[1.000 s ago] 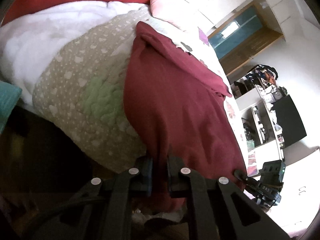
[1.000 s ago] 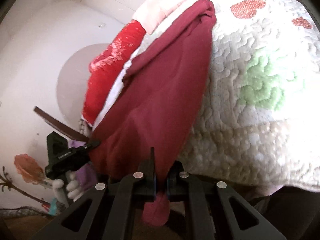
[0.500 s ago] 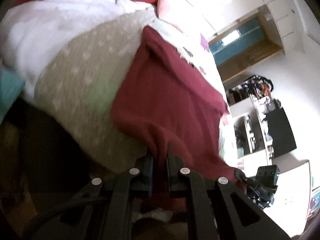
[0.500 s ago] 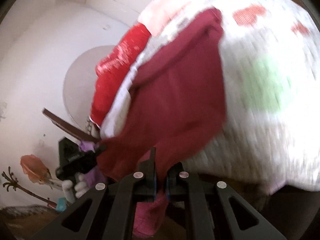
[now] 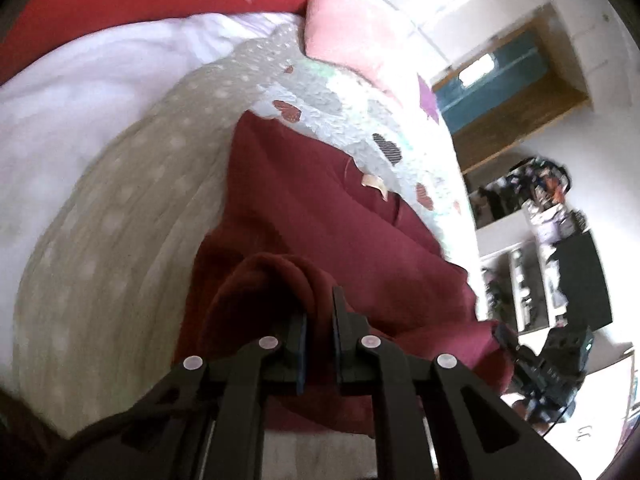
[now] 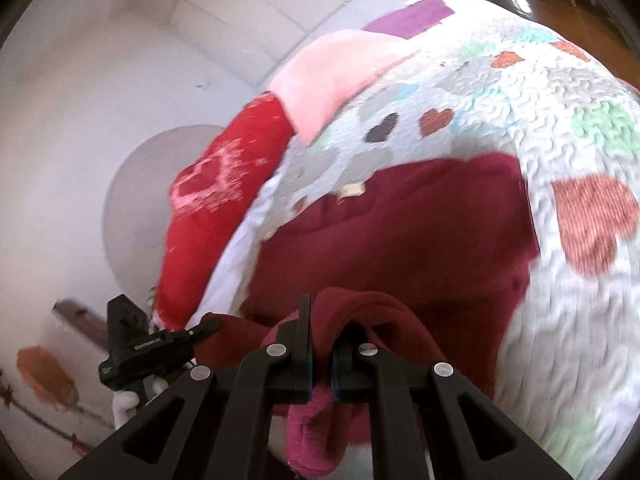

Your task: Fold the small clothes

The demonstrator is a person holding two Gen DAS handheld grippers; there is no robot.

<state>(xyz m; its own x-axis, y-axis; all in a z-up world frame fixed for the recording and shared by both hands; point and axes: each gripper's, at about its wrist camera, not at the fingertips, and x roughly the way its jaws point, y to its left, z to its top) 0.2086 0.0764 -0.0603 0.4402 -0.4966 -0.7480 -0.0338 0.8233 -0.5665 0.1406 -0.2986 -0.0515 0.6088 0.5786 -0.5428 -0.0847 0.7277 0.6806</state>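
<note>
A dark red garment [image 5: 320,216] lies on a quilted bed cover with hearts [image 5: 344,104]. It also shows in the right wrist view [image 6: 400,232], with a small label at its far edge. My left gripper [image 5: 320,320] is shut on one near corner of the garment, raised and bunched over the fingers. My right gripper [image 6: 322,340] is shut on the other near corner, which droops below the fingers. The near part is lifted and doubled over toward the far part. Each gripper shows in the other's view: the right one [image 5: 548,364], the left one [image 6: 144,344].
A red pillow [image 5: 152,0] and a pink pillow [image 5: 352,36] lie at the head of the bed, with a white blanket [image 5: 80,96] to the left. Shelves and a dark cabinet [image 5: 580,280] stand beyond the bed. A white wall [image 6: 100,80] is behind.
Both grippers have lifted the garment's near edge and carried it forward over the bed. The garment, which hung over the bed's edge, now folds over itself on top.
</note>
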